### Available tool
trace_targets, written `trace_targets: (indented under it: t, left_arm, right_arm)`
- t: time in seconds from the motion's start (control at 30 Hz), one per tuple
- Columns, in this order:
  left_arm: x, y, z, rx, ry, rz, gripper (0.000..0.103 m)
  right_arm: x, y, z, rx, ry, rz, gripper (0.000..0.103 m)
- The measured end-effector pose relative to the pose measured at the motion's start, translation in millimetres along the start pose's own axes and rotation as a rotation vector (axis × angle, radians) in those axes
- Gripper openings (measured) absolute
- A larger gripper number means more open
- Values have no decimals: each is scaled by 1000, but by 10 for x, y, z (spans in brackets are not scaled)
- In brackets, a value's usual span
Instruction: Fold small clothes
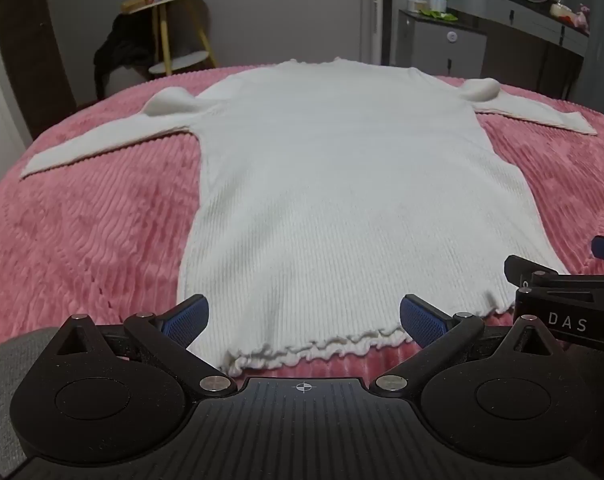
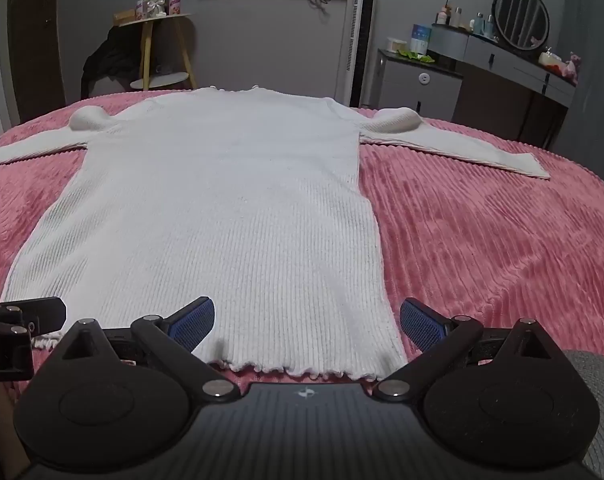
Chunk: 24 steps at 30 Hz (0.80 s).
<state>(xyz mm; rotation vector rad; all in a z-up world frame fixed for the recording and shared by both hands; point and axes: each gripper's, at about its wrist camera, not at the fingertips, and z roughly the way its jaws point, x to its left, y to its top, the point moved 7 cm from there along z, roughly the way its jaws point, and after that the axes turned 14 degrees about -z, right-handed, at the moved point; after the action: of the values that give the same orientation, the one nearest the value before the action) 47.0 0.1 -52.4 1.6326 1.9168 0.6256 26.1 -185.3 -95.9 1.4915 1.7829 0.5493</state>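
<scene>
The white ribbed sweater (image 1: 342, 184) lies flat and face-down-or-up (I cannot tell which) on the pink bed cover (image 1: 81, 240), its frilled hem (image 1: 310, 350) nearest both cameras, neck toward 12 o'clock, nothing folded yet.

Going from the left: the left sleeve (image 1: 101, 140) stretches out toward 9 o'clock in the left wrist view. The left gripper (image 1: 304, 320) hangs just above the hem's left part, its fingers spread wide and holding nothing. The right gripper (image 2: 306, 322) sits over the hem's right corner at 6 o'clock in its own view, fingers equally wide apart and empty. The right sleeve (image 2: 462, 152) runs off toward 2 o'clock.

Judging from this, the step in hand is taking the first grip. To do it well, each gripper should pinch both knit layers together, not just the top one, since the ribbed fabric stretches and the frill can slip. Lifting both sides evenly would likely keep the fold line straight, and the plush cover may drag on the knit.
</scene>
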Motion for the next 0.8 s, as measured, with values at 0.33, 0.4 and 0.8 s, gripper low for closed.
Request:
trace_targets:
  t: [0.33, 0.4, 0.8]
  left_arm:
    - [-8, 7, -4, -9, -7, 0, 103]
    - [10, -3, -9, -9, -9, -1, 103]
    - [18, -4, 25, -7, -9, -3, 103]
  right_arm:
    - [-18, -3, 8, -7, -4, 0, 99]
    - [-18, -3, 8, -7, -4, 1, 99]
    - [-48, -17, 20, -8, -8, 7, 99]
